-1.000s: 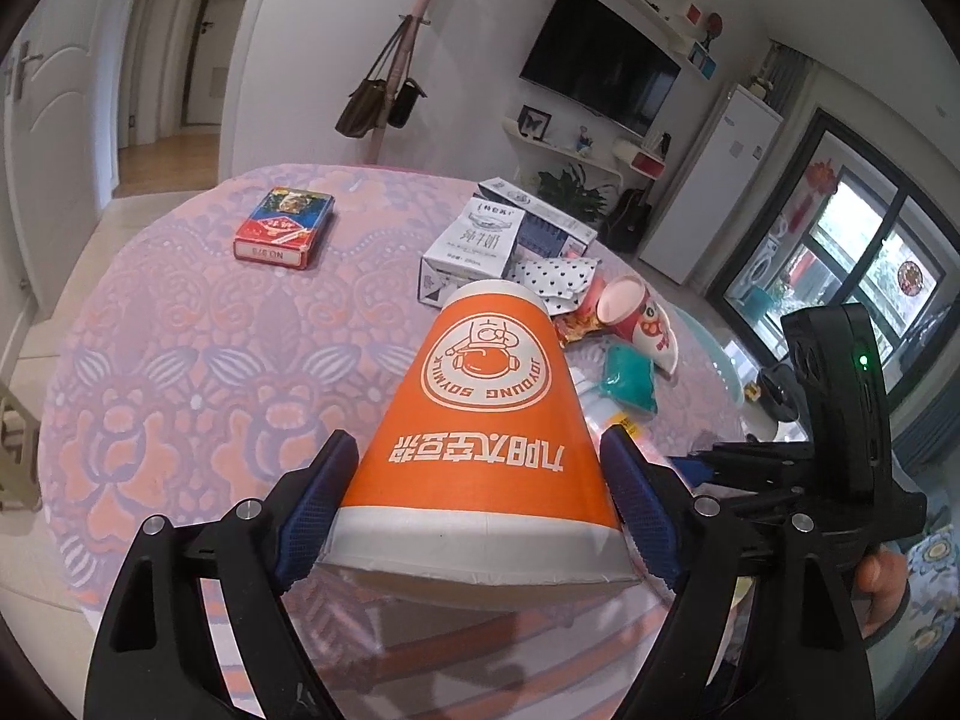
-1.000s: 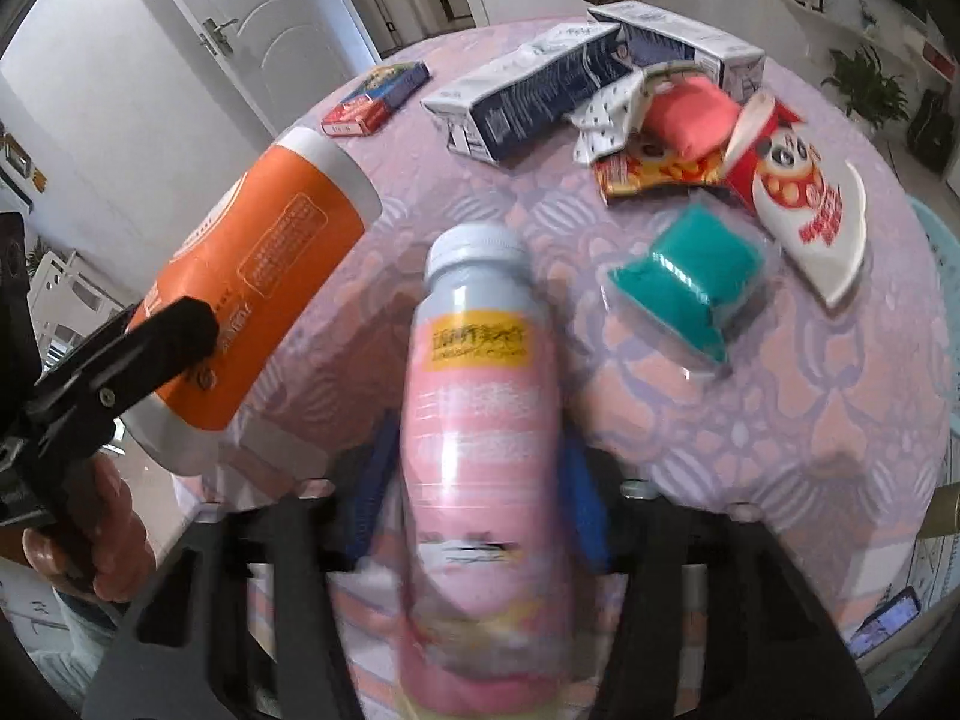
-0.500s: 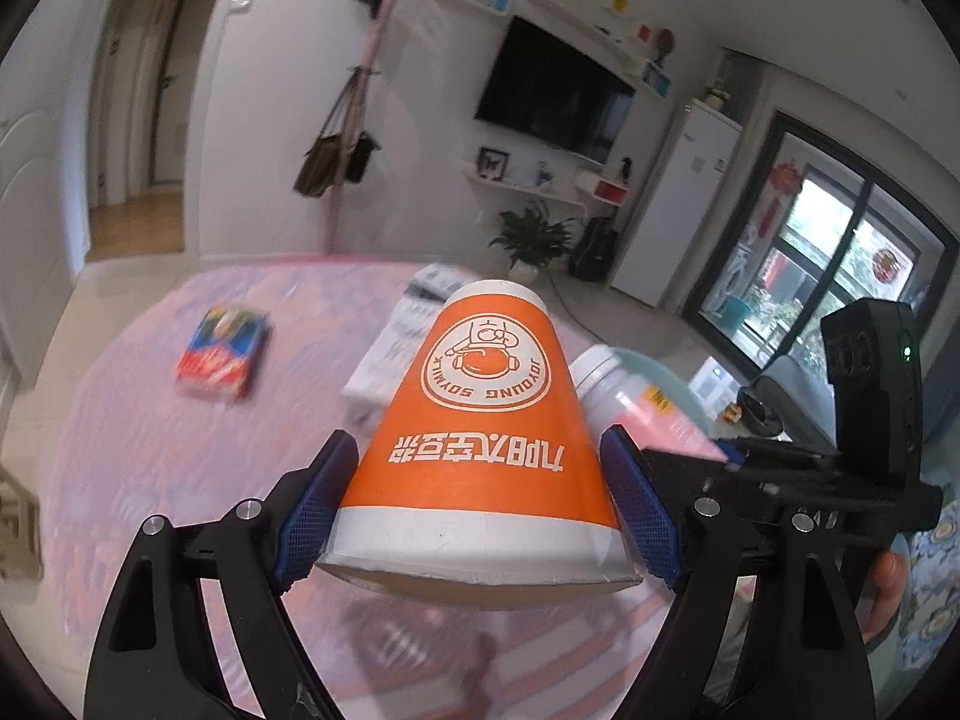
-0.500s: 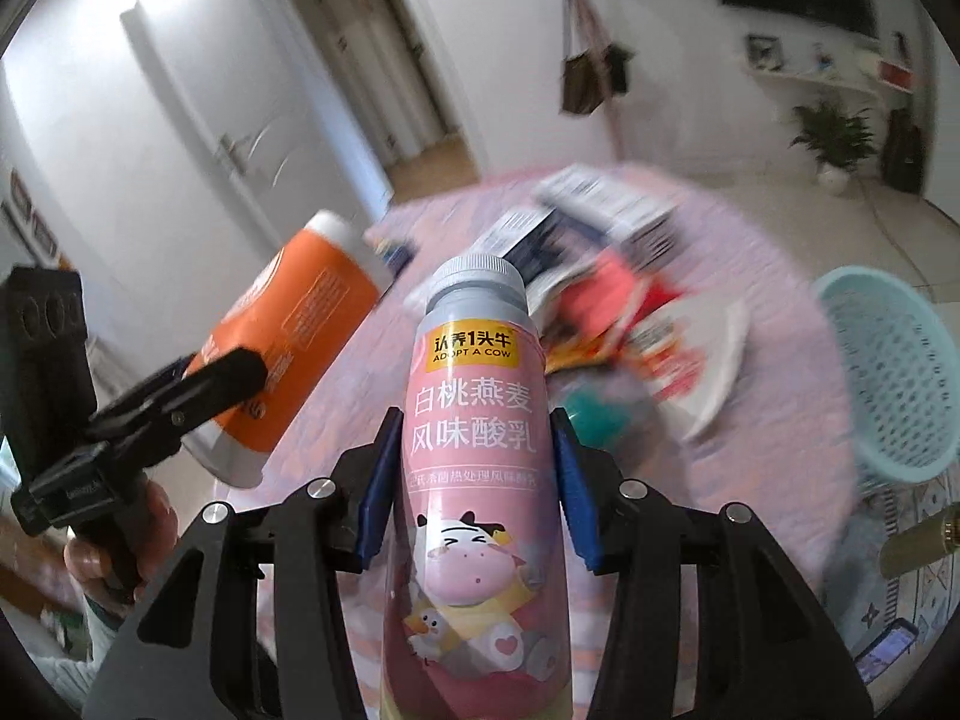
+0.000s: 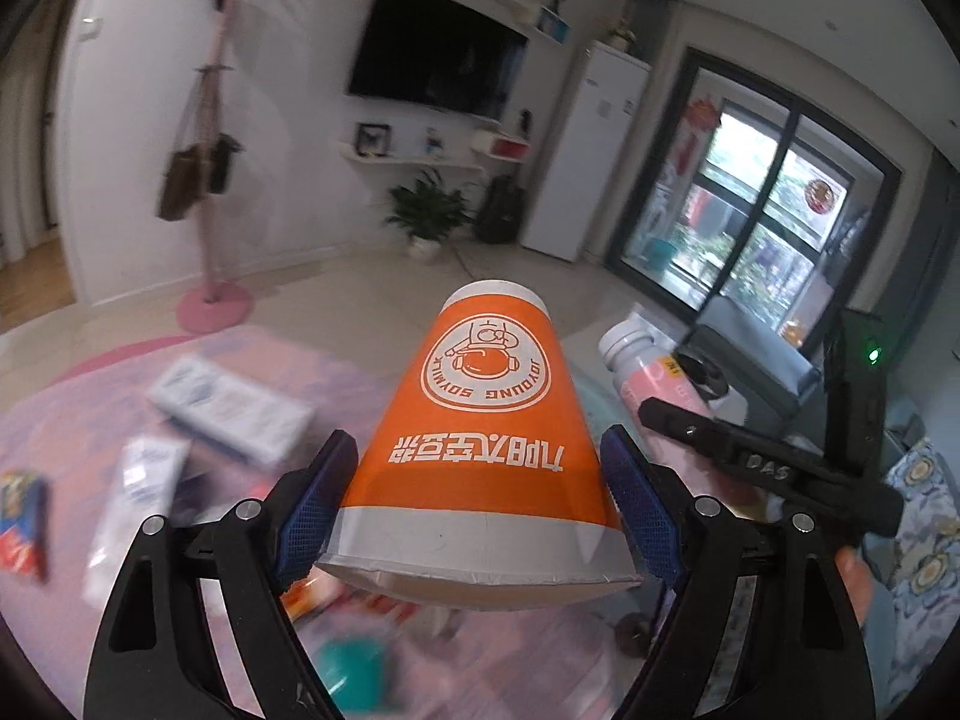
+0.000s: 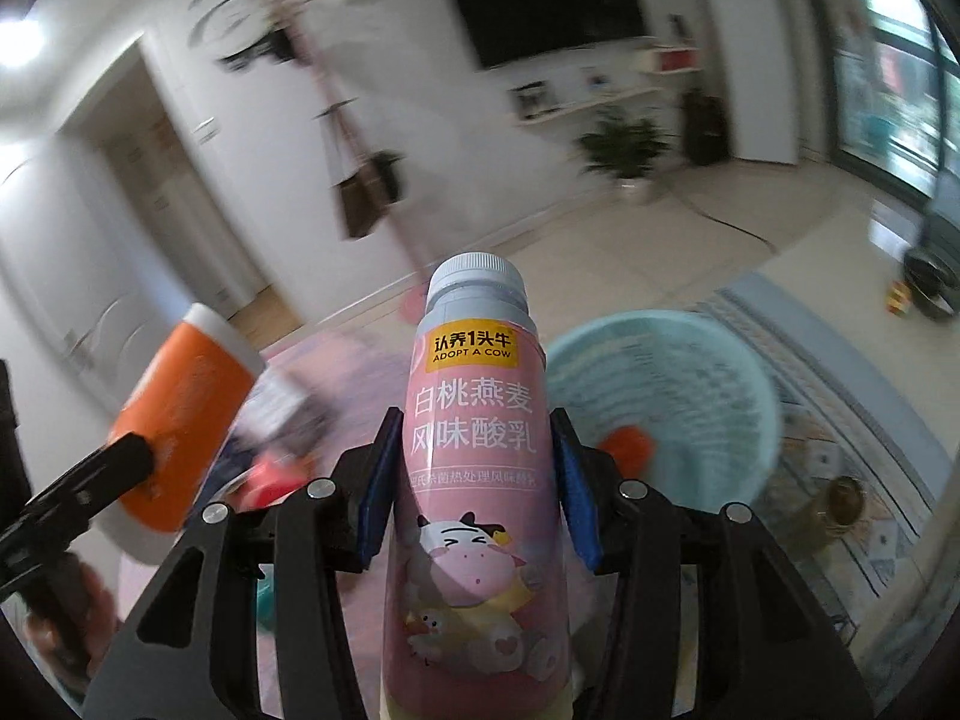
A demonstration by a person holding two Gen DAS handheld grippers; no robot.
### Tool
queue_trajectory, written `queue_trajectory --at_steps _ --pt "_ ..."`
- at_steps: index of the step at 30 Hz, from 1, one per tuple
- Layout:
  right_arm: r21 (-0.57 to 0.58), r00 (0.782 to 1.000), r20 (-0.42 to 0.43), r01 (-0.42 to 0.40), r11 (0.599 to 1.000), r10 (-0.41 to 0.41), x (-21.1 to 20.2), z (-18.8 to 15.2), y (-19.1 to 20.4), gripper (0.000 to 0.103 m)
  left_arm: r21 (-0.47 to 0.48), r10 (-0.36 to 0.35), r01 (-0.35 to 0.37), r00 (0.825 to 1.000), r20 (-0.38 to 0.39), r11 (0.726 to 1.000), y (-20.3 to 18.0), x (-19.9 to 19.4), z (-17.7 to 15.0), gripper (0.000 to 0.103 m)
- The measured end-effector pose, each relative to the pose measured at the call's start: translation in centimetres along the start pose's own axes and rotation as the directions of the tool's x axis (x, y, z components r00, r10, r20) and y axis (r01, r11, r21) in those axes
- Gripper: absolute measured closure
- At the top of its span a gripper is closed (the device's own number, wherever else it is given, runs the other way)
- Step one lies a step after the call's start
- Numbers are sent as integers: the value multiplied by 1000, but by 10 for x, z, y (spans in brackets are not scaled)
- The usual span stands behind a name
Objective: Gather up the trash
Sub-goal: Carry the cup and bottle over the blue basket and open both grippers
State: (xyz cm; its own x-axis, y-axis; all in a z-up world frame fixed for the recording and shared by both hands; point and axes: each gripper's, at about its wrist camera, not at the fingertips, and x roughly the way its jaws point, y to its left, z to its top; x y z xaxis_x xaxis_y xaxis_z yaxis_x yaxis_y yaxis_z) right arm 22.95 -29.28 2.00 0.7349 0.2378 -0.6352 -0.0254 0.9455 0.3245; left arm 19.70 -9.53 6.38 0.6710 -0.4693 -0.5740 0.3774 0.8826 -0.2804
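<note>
Left gripper (image 5: 480, 498): the blue pads press on both sides of the orange paper cup (image 5: 486, 420), near its wide rim; it is holding the cup above the table.
Cup direction: the open rim is toward the camera and the closed base points forward, away from the hand; the long axis runs along the fingers.
Right gripper (image 6: 477, 480): it is closed around the middle of the pink yogurt bottle (image 6: 474, 480), and the bottle is lifted in the air.
Bottle direction: the grey cap points forward and a little up; the long axis also lies along the fingers.
Table (image 5: 72, 408): some things are left on the purple cloth, among them white cartons (image 5: 231, 402) and a red and blue pack (image 5: 21, 516); they are blurred.
Basket (image 6: 708, 378): a light blue basket stands on the floor beyond the bottle, to the right; something orange (image 6: 627, 447) seems to lie inside it, but it is not sharp.
Progress: I judge that two pieces are picked up and not yet dropped; the basket is probably the place for them.
Left to do: put in the cup and the bottle, then the other trash on the table.
</note>
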Motion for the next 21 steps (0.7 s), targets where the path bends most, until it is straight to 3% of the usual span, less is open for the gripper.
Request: queue_trajectory --at_steps 5,11,13,16,21 --pt "86 996 -14 89 992 -88 35 4 -53 58 37 -17 19 998 -54 999 -28 76 12 22" --pt "144 984 -94 164 976 -152 86 -8 -101 58 25 7 -3 987 -160 1000 -34 153 -5 22" --pt "153 978 -118 190 970 -173 96 -14 -110 58 16 11 -8 982 -188 1000 -32 168 -9 21" --pt "207 976 -167 175 963 -141 111 -17 -125 57 4 21 -21 978 -205 1000 -30 183 -12 23" --pt "223 983 -128 161 962 -134 103 -13 -131 53 4 15 -15 977 -214 1000 -27 184 -14 21"
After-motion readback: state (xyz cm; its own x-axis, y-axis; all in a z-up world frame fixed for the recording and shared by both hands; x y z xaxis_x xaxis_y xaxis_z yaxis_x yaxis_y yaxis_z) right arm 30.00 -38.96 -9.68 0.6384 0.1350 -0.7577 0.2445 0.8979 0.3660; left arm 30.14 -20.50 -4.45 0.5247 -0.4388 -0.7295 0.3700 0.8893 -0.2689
